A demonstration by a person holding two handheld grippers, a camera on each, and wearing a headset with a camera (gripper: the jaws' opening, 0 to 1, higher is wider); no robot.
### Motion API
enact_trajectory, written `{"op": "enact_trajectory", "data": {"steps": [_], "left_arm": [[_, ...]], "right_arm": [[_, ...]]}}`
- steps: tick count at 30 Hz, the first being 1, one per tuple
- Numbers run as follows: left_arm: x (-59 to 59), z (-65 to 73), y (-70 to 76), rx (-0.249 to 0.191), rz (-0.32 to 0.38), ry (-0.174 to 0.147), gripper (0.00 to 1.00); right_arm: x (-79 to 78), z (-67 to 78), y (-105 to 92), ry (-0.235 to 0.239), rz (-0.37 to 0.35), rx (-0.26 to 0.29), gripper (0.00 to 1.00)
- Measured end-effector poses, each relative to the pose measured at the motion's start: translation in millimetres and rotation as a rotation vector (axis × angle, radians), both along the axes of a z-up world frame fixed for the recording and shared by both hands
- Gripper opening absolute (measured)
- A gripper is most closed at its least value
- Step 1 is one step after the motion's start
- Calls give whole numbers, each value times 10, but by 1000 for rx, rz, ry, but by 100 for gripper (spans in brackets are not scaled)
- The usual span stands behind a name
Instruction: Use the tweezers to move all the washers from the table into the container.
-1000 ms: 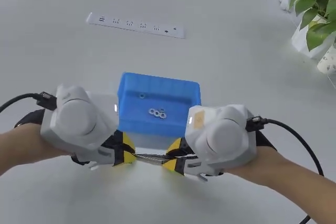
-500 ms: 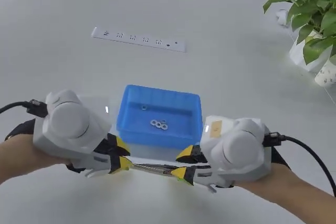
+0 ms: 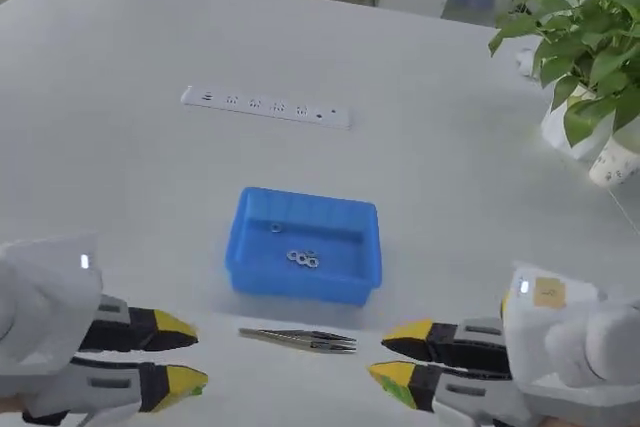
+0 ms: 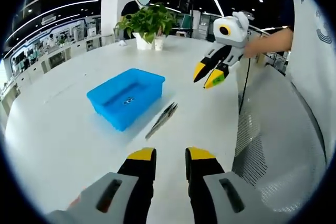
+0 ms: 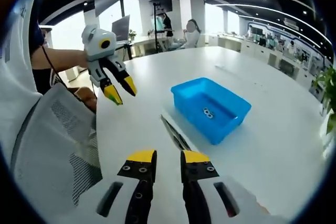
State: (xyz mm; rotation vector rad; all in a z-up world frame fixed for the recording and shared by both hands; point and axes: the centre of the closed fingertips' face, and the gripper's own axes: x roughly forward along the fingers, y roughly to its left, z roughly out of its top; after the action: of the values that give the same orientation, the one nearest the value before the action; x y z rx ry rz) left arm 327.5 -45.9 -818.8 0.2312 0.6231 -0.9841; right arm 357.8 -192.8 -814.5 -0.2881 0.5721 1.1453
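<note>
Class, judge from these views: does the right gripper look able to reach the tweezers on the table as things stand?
Probably yes. The right gripper hangs open beside the tweezers, which lie flat on bare table before the blue container; nothing stands between them.

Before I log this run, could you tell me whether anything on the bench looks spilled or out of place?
Nothing stands out. The tweezers lie flat on the table before the blue container, washers sit inside it, and the left gripper and right gripper are open either side of the tweezers.
</note>
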Motion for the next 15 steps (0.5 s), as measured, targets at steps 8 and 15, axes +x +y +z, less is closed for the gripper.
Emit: {"op": "enact_trajectory", "data": {"steps": [8,15], "left_arm": [[-275,269,-68,-73,-3,52,44],[-421,352,-77,-57,0,43,62]], "right_arm": [[-235,311,-43,-26,-30,120,37],[-353,376,-75,-24,-50,133,50]]}}
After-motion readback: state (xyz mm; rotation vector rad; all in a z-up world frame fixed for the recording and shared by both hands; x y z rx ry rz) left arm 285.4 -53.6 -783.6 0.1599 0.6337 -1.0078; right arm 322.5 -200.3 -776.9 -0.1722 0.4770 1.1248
